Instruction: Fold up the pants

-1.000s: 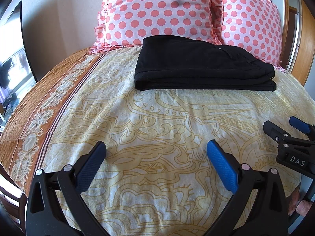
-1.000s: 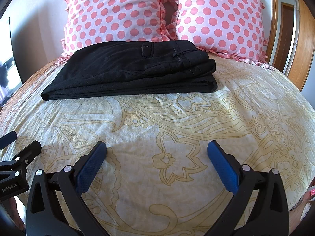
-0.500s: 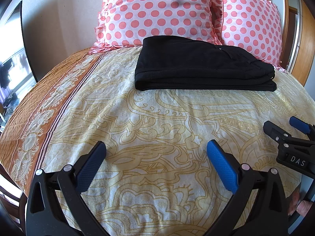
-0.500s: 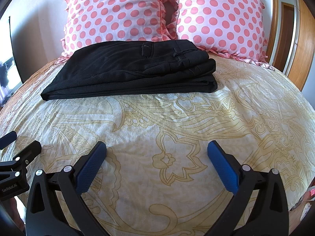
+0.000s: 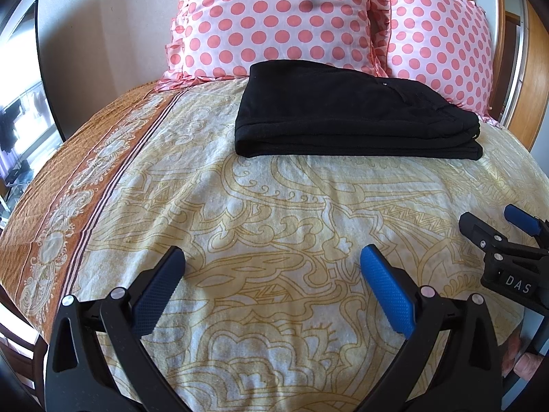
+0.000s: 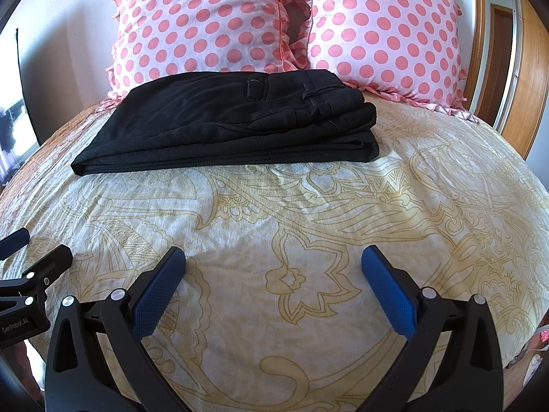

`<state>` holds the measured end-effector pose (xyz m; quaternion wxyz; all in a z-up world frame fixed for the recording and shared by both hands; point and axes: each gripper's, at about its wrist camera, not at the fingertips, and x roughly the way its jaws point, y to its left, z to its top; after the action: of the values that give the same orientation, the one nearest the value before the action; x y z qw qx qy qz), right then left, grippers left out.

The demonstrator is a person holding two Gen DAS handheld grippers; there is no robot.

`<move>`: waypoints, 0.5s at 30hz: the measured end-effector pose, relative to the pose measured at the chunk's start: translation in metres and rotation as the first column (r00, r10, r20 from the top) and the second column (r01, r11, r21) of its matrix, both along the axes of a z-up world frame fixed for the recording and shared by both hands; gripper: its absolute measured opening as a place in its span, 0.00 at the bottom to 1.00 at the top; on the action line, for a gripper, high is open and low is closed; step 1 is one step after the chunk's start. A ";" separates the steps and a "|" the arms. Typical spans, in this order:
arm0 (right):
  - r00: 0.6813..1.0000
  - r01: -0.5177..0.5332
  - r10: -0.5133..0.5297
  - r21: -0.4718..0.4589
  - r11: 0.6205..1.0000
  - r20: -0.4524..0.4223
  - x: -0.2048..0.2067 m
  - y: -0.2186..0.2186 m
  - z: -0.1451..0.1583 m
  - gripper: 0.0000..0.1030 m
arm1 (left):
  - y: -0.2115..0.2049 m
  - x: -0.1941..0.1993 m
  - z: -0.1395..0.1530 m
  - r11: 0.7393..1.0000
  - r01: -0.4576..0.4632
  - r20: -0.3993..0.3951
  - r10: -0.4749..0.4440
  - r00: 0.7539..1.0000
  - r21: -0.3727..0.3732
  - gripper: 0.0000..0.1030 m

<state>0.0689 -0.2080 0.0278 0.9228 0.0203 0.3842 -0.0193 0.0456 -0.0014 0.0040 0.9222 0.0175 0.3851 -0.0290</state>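
Black pants lie folded in a flat rectangular stack at the far end of the bed, in front of the pillows; they also show in the right wrist view, waistband to the right. My left gripper is open and empty, low over the bedspread well short of the pants. My right gripper is open and empty too, at the same distance. Each gripper shows at the edge of the other's view: the right one, the left one.
Two pink polka-dot pillows lean against the wall behind the pants. The yellow patterned bedspread has an orange border on the left. A wooden door frame stands at the right.
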 end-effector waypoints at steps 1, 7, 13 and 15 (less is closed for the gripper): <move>1.000 0.000 0.000 0.000 1.000 0.001 0.000 0.000 0.000 0.99 | 0.000 0.000 0.000 1.000 0.001 0.000 -0.001 1.000 0.000 0.98; 1.000 0.000 0.000 0.000 1.000 0.002 0.000 0.001 0.000 0.99 | 0.000 0.001 0.000 1.000 -0.002 -0.003 0.002 1.000 0.000 0.98; 1.000 0.001 -0.001 0.000 1.000 0.002 0.000 0.001 0.000 0.99 | -0.001 0.000 -0.001 1.000 -0.003 -0.003 0.003 1.000 -0.001 0.98; 1.000 0.000 0.000 0.000 1.000 0.002 0.000 0.001 0.000 0.99 | -0.001 0.000 -0.001 1.000 -0.003 -0.003 0.003 1.000 -0.001 0.98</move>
<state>0.0689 -0.2075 0.0277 0.9233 0.0201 0.3831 -0.0193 0.0457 -0.0027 0.0031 0.9217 0.0165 0.3866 -0.0279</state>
